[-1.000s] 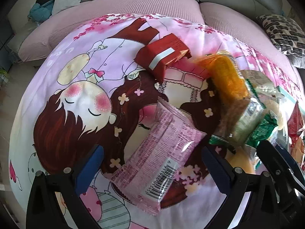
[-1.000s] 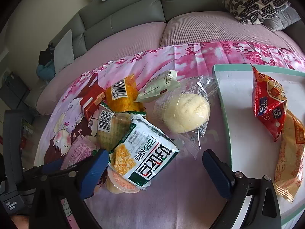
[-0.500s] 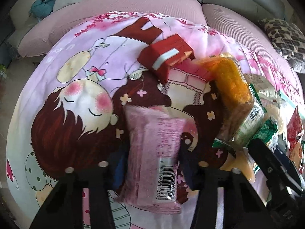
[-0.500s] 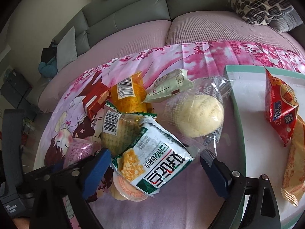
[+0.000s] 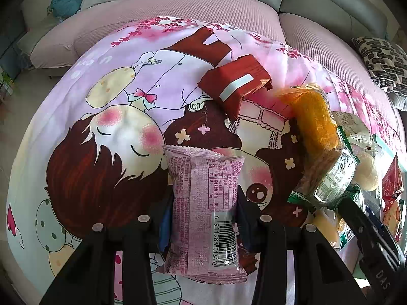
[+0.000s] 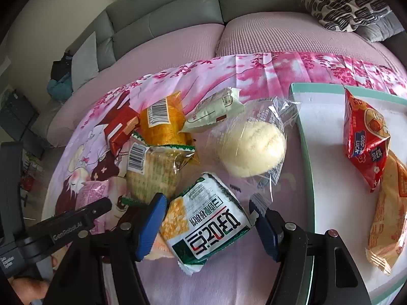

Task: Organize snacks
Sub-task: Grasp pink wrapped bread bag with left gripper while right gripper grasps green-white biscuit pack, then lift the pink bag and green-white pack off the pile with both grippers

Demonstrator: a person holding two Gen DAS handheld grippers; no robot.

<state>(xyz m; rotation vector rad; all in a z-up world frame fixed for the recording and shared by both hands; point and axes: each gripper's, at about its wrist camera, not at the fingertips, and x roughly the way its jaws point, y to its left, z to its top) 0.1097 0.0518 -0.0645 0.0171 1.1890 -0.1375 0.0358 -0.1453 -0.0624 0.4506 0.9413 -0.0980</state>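
Pinching pink snack packet point(image 5: 203, 203), left hand-held gripper point(image 5: 202, 218); right hand-held gripper point(image 6: 207, 222) just closing around green-white packet point(image 6: 206, 226).

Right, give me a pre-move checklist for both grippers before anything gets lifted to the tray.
1. Left gripper shut on the pink packet: ok, pads press both sides after just closing.
2. Pink packet free of other snacks: ok, it lies apart from the pile.
3. Right gripper gripping the green-white packet: not ok, jaws have just been closing; the right pad is still short of the packet.
4. Green-white packet free to lift: cannot tell, it lies over a jelly cup.
5. Room on the tray: ok, the near left part is bare; the red bag sits at its right.
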